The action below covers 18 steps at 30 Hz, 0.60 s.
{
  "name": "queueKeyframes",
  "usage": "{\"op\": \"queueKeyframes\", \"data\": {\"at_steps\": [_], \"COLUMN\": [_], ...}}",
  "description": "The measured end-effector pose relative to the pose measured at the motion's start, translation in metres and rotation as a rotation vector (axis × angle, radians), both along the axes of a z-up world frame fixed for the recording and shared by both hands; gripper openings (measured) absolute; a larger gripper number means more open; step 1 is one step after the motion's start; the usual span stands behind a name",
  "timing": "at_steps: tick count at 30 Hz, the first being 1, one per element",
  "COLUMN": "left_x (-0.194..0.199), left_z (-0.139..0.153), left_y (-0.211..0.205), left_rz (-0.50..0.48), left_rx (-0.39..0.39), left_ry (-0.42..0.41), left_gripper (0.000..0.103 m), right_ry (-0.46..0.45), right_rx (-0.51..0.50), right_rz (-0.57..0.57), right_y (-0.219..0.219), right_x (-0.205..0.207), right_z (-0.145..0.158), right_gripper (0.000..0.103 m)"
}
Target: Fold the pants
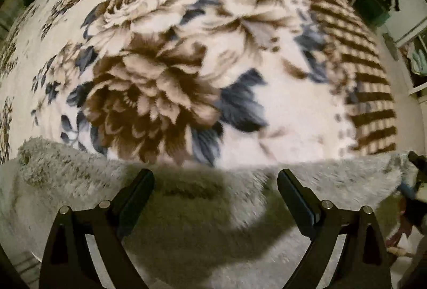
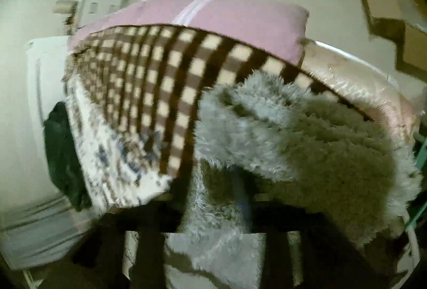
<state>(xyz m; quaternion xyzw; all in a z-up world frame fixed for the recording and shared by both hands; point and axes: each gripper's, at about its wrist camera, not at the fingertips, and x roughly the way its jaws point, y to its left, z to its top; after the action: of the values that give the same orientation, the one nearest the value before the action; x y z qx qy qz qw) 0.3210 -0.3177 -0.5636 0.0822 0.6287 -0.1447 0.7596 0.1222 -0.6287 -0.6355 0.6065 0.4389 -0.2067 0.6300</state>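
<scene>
The fluffy grey pants (image 1: 186, 209) lie on the bed over a flowered blanket (image 1: 165, 62), their near edge running from nine to three o'clock. The left gripper (image 1: 215, 182) hangs over them, jaws wide apart and empty. The right gripper's (image 2: 213, 211) jaws are buried in fur (image 2: 280, 134); I cannot tell their state. A pink pillow (image 2: 226, 14) sits at twelve o'clock.

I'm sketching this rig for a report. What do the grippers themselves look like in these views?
The left gripper has two black fingers with flat rectangular pads, angled outward from black triangulated linkage arms joined by silver round-headed pins. No cables, markings or sleeves show on it. The right gripper is mostly buried in the fluffy grey pants; only dark, blurred bars show, so its details cannot be made out.
</scene>
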Motion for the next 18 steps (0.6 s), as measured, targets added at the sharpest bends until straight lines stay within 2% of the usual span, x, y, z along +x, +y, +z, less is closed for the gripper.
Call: {"op": "queueKeyframes", "data": {"at_steps": [2, 3, 4, 6, 9, 12, 14, 16, 18], "left_x": [-0.012, -0.02, -0.03, -0.048, -0.072, -0.075, -0.069, -0.058, -0.051], "left_z": [0.011, 0.013, 0.012, 0.002, -0.025, -0.058, -0.073, -0.082, -0.087], "left_y": [0.004, 0.007, 0.01, 0.012, 0.006, 0.005, 0.007, 0.009, 0.009], "left_rz": [-0.024, -0.038, -0.051, -0.077, -0.131, -0.12, -0.101, -0.07, -0.039], "left_rx": [-0.029, -0.041, -0.052, -0.054, -0.012, 0.01, 0.013, -0.015, -0.013], "left_ry": [0.009, 0.027, 0.056, 0.107, 0.179, 0.222, 0.24, 0.256, 0.277], "left_gripper": [0.094, 0.094, 0.094, 0.094, 0.094, 0.094, 0.097, 0.103, 0.103], "right_ry": [0.019, 0.058, 0.087, 0.108, 0.098, 0.045, -0.045, -0.115, -0.156], "right_rx": [-0.069, -0.096, -0.091, -0.032, 0.054, 0.089, 0.125, 0.111, 0.088], "right_rz": [0.011, 0.015, 0.01, -0.019, -0.074, -0.133, -0.189, -0.216, -0.202], "right_y": [0.002, 0.006, 0.01, 0.016, 0.027, 0.031, 0.032, 0.03, 0.028], "right_x": [-0.027, -0.046, -0.065, -0.096, -0.127, -0.143, -0.146, -0.144, -0.14], "right_z": [0.013, 0.015, 0.01, -0.008, -0.048, -0.08, -0.096, -0.103, -0.102], "right_gripper": [0.069, 0.069, 0.07, 0.07, 0.07, 0.07, 0.07, 0.071, 0.071]}}
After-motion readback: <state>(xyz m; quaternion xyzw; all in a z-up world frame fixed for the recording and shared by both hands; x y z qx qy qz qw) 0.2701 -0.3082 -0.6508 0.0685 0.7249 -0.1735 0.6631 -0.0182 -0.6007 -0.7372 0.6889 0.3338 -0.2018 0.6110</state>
